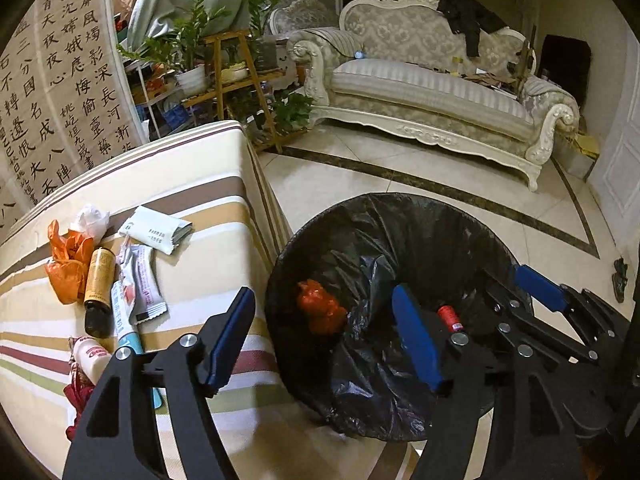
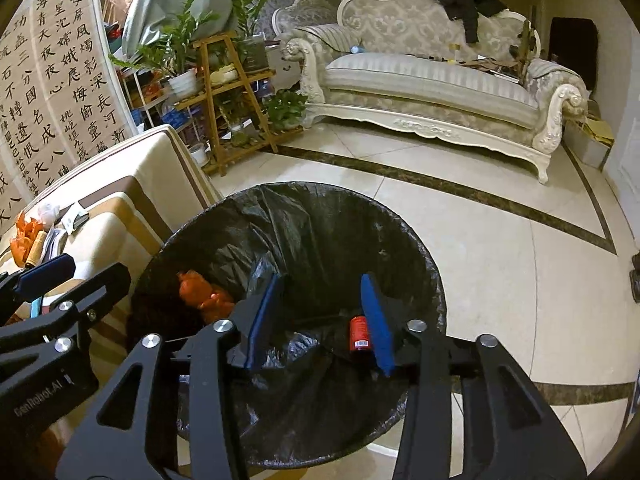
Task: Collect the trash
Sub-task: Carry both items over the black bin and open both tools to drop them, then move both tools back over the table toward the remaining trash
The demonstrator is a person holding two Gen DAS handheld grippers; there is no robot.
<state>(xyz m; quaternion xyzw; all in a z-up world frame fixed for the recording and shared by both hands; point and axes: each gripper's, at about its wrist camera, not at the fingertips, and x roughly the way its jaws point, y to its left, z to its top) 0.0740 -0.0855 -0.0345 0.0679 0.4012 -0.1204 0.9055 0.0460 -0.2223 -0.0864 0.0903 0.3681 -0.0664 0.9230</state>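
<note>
A bin lined with a black bag stands on the floor beside the striped table. Inside lie a red-orange crumpled bag and a small red can. My left gripper is open and empty, over the gap between table edge and bin. My right gripper is open and empty above the bin; it shows in the left wrist view. On the table lie an orange bag, a brown bottle, wrappers, a white packet and a small white bottle.
A cream sofa stands across the tiled floor. A wooden plant stand with potted plants is behind the table. A calligraphy screen stands at the left. The left gripper shows at the left edge of the right wrist view.
</note>
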